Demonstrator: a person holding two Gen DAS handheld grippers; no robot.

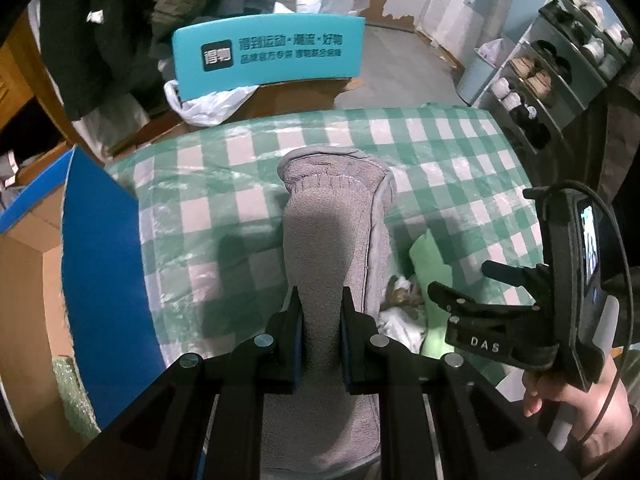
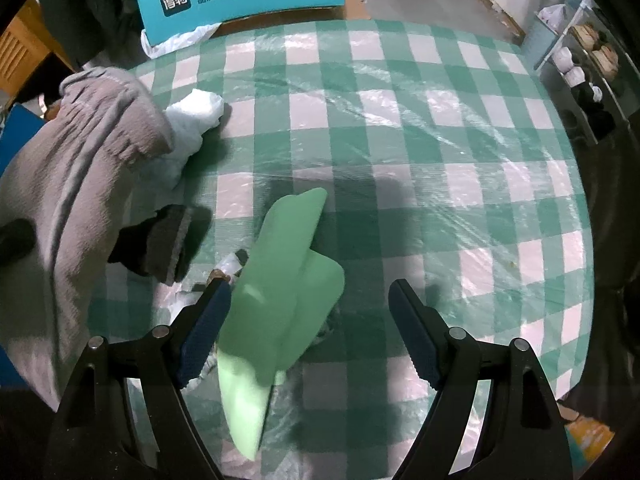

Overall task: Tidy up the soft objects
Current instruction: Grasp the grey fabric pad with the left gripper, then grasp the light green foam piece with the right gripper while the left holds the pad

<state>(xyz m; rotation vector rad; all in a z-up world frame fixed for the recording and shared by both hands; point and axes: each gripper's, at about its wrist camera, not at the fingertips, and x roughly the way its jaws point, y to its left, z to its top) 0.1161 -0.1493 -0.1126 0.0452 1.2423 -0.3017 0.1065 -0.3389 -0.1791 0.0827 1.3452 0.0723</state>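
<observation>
My left gripper (image 1: pixel 320 336) clamps the grey sock (image 1: pixel 336 216), while my right gripper (image 2: pixel 310 328) stands released around the green sock (image 2: pixel 280 280).

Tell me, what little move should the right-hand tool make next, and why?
Probably close the right gripper on the green cloth: its fingers stand wide open around it, while the left gripper already pinches the gray towel.
</observation>
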